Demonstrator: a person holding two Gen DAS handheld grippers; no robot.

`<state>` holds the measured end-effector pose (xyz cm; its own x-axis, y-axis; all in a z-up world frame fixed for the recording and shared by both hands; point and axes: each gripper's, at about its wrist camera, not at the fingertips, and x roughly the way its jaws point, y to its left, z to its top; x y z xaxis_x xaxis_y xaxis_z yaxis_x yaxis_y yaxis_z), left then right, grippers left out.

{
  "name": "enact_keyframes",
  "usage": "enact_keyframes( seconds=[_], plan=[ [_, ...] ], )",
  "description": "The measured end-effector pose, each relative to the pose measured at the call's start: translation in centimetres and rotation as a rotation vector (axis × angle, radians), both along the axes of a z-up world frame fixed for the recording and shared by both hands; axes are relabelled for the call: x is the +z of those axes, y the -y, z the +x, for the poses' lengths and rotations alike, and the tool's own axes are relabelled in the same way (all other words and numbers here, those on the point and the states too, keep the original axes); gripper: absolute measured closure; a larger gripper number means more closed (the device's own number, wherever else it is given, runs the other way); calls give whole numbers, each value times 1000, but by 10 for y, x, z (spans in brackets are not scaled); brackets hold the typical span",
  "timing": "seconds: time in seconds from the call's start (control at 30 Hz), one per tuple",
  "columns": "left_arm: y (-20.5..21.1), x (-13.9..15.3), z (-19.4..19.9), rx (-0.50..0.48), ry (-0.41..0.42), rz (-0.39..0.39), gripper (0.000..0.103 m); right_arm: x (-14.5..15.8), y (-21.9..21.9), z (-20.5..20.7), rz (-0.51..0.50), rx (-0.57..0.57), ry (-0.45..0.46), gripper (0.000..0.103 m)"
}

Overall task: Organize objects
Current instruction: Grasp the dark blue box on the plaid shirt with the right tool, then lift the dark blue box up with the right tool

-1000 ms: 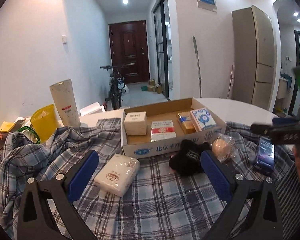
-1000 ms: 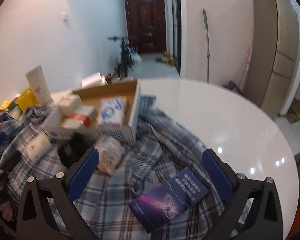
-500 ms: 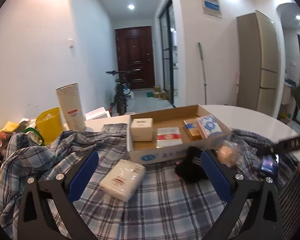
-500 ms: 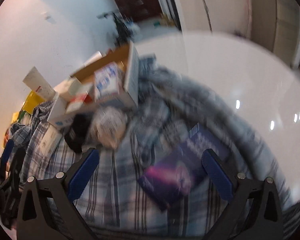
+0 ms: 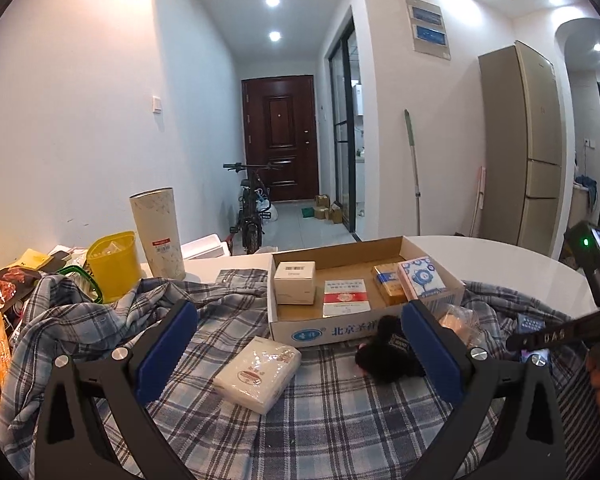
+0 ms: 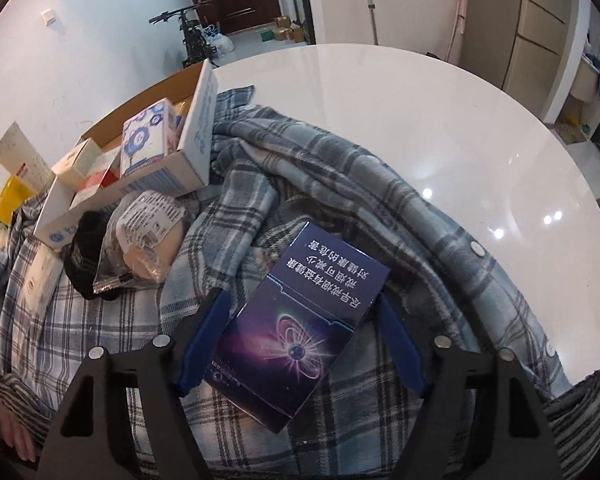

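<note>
A dark purple box (image 6: 296, 320) lies on the plaid shirt (image 6: 320, 168), between the open fingers of my right gripper (image 6: 300, 336); the left pad looks near its edge, the right pad apart. An open cardboard box (image 5: 364, 326) holds several small packs and also shows in the right wrist view (image 6: 196, 136). My left gripper (image 5: 298, 350) is open and empty above the shirt (image 5: 340, 420). A white tissue pack (image 5: 258, 372) lies between its fingers. A black pouch (image 5: 384, 358) and a bagged bun (image 6: 148, 236) lie in front of the cardboard box.
A tall paper tube (image 5: 158, 236), a yellow container (image 5: 112, 264) and snack bags (image 5: 0, 320) stand at the left. The round white table (image 6: 440, 128) stretches to the right of the shirt. The right gripper's body (image 5: 588, 320) shows at the left view's right edge.
My right gripper has tilted down and moved in over the purple box, which now sits between its fingers. My left gripper has drawn back and up a little.
</note>
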<state>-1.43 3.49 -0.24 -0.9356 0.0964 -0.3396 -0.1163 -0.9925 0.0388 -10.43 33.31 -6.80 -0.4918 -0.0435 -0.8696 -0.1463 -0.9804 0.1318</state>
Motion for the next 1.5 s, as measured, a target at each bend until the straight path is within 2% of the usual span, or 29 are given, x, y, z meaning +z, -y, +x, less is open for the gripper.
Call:
enact_keyframes(
  seconds=[0.1,0.13,0.17,0.27,0.47,0.63,0.7,0.8,0.9,0.97,1.1,1.17,1.23,1.5],
  plan=[
    [5,-2,-6,6,39,24,0,-5,9,-4,13,33,22,29],
    [7,-3,-9,7,55,37,0,-8,12,-5,17,47,32,32],
    [11,-3,-12,9,71,54,0,-8,15,-5,39,57,24,41],
    [24,-3,-17,25,98,121,0,-5,16,-1,57,84,3,49],
    [38,-14,-32,58,187,189,0,29,15,8,32,90,-124,51],
    [37,-18,-35,63,207,189,0,72,33,12,-14,130,-240,51],
    [37,-18,-35,67,205,183,0,86,48,10,-3,169,-284,51],
    [36,-20,-36,73,209,172,0,98,75,0,24,235,-345,51],
    [37,-21,-37,75,218,172,0,90,91,-13,52,267,-386,51],
    [38,-21,-38,71,223,174,0,74,97,-22,77,287,-361,51],
    [35,-24,-40,61,240,167,0,35,92,-31,11,325,-234,52],
    [33,-26,-42,58,254,162,0,21,91,-33,25,335,-199,52],
    [33,-27,-43,59,261,163,0,15,93,-34,72,363,-177,52],
    [36,-29,-45,62,275,179,0,15,82,-32,-2,385,-151,52]
  ],
)
